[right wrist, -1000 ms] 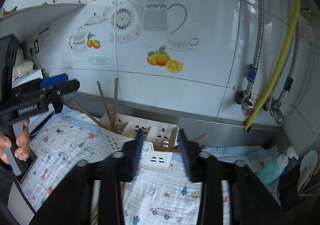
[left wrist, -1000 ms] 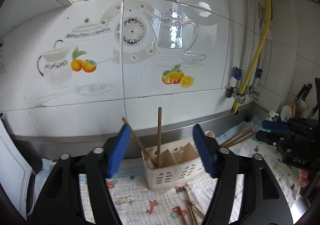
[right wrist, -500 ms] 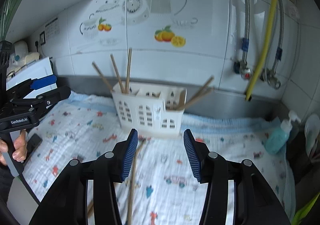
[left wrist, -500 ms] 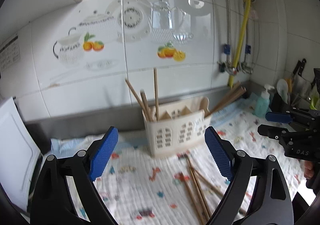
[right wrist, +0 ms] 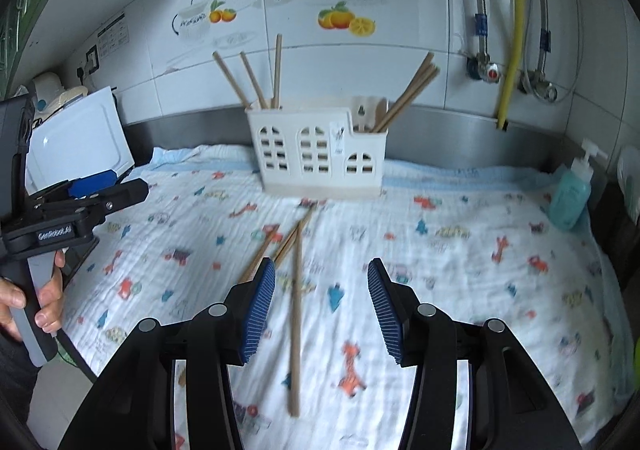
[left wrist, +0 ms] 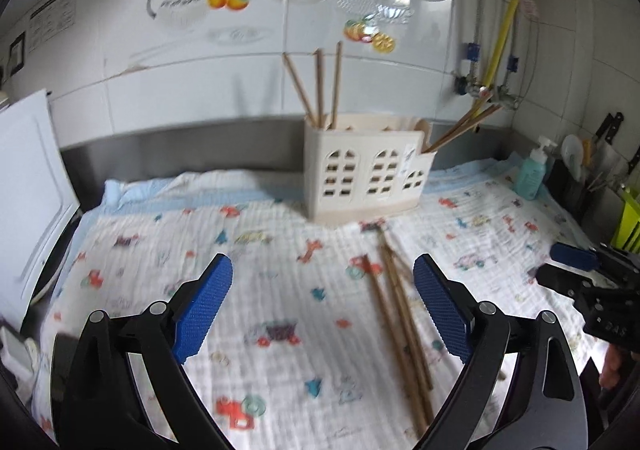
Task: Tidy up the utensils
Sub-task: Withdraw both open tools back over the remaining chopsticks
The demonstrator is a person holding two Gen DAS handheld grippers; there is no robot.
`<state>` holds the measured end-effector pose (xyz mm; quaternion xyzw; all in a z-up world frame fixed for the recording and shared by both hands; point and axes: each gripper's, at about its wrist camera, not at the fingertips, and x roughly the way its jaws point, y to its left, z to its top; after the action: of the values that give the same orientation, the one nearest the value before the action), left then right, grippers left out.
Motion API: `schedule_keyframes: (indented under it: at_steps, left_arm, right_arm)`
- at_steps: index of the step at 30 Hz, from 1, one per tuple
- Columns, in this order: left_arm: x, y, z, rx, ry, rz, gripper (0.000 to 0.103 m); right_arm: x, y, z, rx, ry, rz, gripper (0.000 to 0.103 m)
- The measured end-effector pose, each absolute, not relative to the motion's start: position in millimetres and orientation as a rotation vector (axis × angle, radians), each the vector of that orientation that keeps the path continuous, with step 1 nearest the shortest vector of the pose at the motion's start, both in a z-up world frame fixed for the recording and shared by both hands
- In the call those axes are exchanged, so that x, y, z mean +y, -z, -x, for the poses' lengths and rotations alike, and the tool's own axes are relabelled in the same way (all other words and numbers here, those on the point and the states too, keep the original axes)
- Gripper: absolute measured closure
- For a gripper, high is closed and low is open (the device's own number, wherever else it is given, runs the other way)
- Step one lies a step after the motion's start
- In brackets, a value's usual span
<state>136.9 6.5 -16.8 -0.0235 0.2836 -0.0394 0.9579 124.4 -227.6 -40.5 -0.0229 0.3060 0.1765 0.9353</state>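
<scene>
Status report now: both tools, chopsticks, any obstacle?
Left tool open, right tool open, both empty. Loose chopsticks on cloth; holder upright. No obstacle.

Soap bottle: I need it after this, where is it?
In the right wrist view the soap bottle stands far right on the cloth, right of the holder.

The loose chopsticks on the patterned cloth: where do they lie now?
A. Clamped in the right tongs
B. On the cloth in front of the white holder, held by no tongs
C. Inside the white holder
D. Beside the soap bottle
B: the loose chopsticks lie flat on the cloth in front of the white holder, and both the right tongs and the left tongs are open and hold nothing.
</scene>
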Motion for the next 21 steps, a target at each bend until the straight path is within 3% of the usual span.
schedule_keyframes:
  at_steps: [13, 21]
  left_arm:
    - [19.5, 54.7, -124.5, 0.658, 0.032, 0.080, 0.009]
    - [19.6, 72.8, -123.4, 0.700, 0.023, 0.080, 0.009]
  right_arm:
    - [-215.1, 96.8, -109.3, 0.719, -0.374, 0.017, 0.056]
    - [-207.6, 119.1, -119.1, 0.787, -0.412, 0.004, 0.075]
